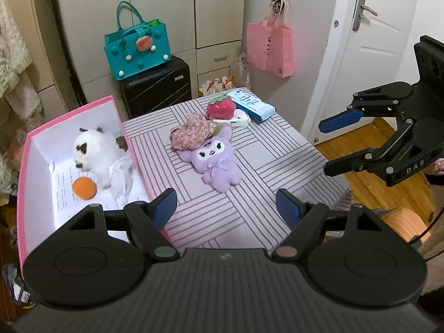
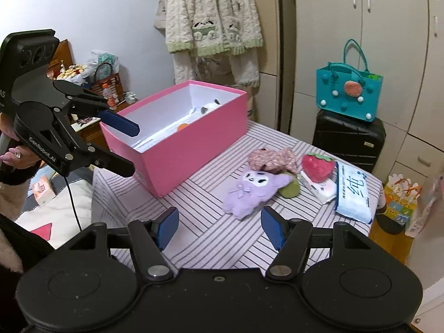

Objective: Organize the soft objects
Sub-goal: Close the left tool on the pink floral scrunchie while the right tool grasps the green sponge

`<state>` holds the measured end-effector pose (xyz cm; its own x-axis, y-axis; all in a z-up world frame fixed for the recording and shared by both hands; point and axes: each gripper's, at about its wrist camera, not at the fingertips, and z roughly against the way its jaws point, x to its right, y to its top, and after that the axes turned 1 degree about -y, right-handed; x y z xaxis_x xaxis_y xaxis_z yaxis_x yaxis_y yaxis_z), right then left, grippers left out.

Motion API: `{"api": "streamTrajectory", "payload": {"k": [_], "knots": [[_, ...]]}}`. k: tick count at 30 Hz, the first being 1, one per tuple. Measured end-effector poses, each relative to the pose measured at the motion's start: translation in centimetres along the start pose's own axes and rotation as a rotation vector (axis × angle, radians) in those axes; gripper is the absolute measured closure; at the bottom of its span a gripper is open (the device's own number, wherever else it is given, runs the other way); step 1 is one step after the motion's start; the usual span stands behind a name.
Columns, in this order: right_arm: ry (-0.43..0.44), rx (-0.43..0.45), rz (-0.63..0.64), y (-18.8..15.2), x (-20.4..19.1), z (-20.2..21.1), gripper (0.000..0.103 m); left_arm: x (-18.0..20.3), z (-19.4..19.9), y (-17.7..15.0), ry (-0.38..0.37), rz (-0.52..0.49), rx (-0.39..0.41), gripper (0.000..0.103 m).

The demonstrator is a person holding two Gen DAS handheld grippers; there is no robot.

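A purple plush doll [image 1: 215, 162] [image 2: 252, 190] lies on the striped table [image 1: 277, 166] [image 2: 208, 236]. A floral fabric piece [image 1: 191, 133] [image 2: 273, 158] lies partly over its head. A red strawberry plush [image 1: 221, 107] [image 2: 317, 166] sits behind. The pink box [image 1: 20, 177] [image 2: 194, 152] holds a white plush cat [image 1: 94, 149] [image 2: 211, 106] and an orange ball [image 1: 84, 188] [image 2: 181, 126]. My left gripper [image 1: 227, 208] [image 2: 130, 145] is open and empty, near the box's front corner. My right gripper [image 2: 220, 226] [image 1: 324, 144] is open and empty, in front of the purple doll.
Two tissue packs [image 1: 254, 105] [image 2: 352, 194] lie at the table's far end. A teal bag [image 1: 137, 45] [image 2: 348, 91] sits on a black suitcase [image 1: 158, 86] [image 2: 348, 141]. A pink bag [image 1: 270, 47] hangs on the wall. A fleece robe [image 2: 213, 22] hangs behind the box.
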<state>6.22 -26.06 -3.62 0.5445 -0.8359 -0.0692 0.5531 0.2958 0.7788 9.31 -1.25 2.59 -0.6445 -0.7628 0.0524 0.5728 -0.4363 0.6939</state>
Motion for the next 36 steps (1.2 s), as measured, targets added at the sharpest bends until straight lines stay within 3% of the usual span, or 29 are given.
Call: {"api": "streamTrajectory", "payload": {"k": [9, 14, 22, 28, 36], "knots": [[-0.098, 0.007, 0.049, -0.9, 2.7, -3.8, 0.033, -0.1, -4.5, 1.5, -0.039, 0.003, -0.009, 0.025], [-0.117, 0.047, 0.053, -1.3, 5.3, -6.6, 0.033, -0.2, -6.9, 2.9, -0.003, -0.037, 0.004, 0.027], [-0.194, 0.038, 0.12, -1.2, 7.9, -12.2, 0.033, -0.9, -11.8, 6.9, -0.004, -0.004, -0.069, 0.031], [-0.178, 0.0, 0.173, -1.3, 8.4, -14.8, 0.041, -3.1, -15.5, 9.8, 0.029, 0.063, -0.12, 0.036], [-0.128, -0.007, 0.194, -0.5, 9.0, -17.1, 0.043, -6.8, -20.2, 11.5, 0.056, 0.183, -0.169, 0.038]]}}
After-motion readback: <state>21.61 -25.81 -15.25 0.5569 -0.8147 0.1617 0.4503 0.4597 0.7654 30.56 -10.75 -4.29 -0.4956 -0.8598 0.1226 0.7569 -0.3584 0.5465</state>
